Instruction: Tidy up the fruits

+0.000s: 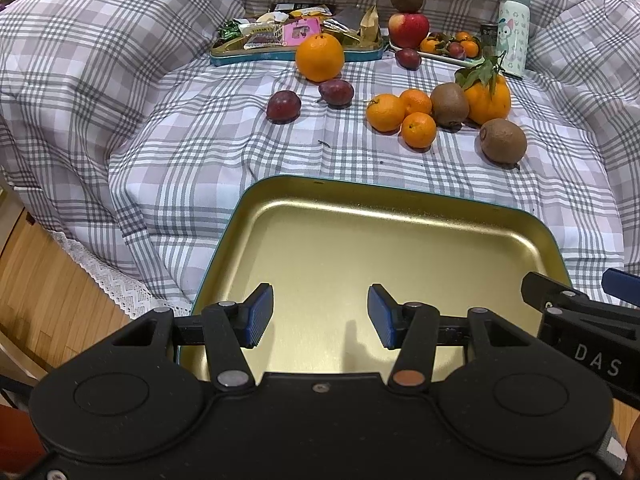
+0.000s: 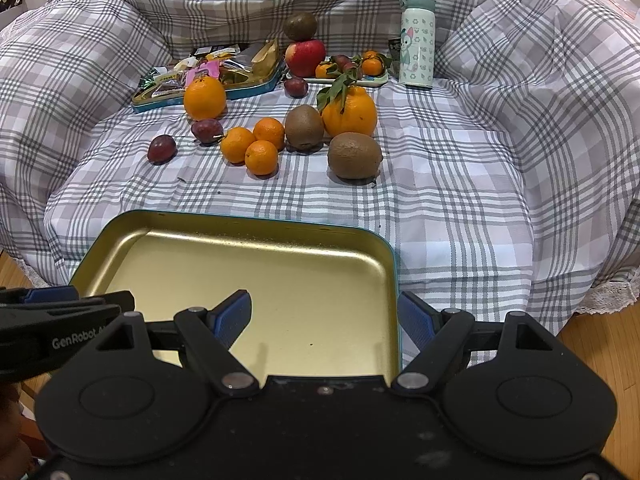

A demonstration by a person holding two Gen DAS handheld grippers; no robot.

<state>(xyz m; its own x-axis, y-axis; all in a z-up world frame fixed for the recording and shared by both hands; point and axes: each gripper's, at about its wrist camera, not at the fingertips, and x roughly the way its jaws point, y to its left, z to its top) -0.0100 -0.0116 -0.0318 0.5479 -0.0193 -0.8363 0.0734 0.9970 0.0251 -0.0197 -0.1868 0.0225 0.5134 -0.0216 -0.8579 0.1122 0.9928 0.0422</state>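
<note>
An empty gold tray [image 1: 400, 216] [image 2: 256, 232] lies at the near edge of the checked cloth. My left gripper [image 1: 320, 316] is open and empty above the tray. My right gripper [image 2: 326, 320] is open and empty over the tray's right rim. Beyond the tray lie loose fruits: a big orange [image 1: 319, 57] [image 2: 205, 97], two plums [image 1: 283, 106] [image 2: 161, 148], three mandarins [image 1: 418, 130] [image 2: 261, 157], two kiwis [image 1: 503, 141] [image 2: 354, 155] and a leafy orange [image 1: 489, 98] [image 2: 350, 112].
At the back stands a teal tin of snack packets [image 1: 296, 50] [image 2: 200, 80], a white plate [image 1: 448, 56] [image 2: 340, 78] with small fruits, a red apple [image 1: 408, 29] with a kiwi on top, and a pale green bottle [image 1: 513, 28] [image 2: 417, 38]. Wooden floor [image 1: 48, 288] lies below the cloth's edge.
</note>
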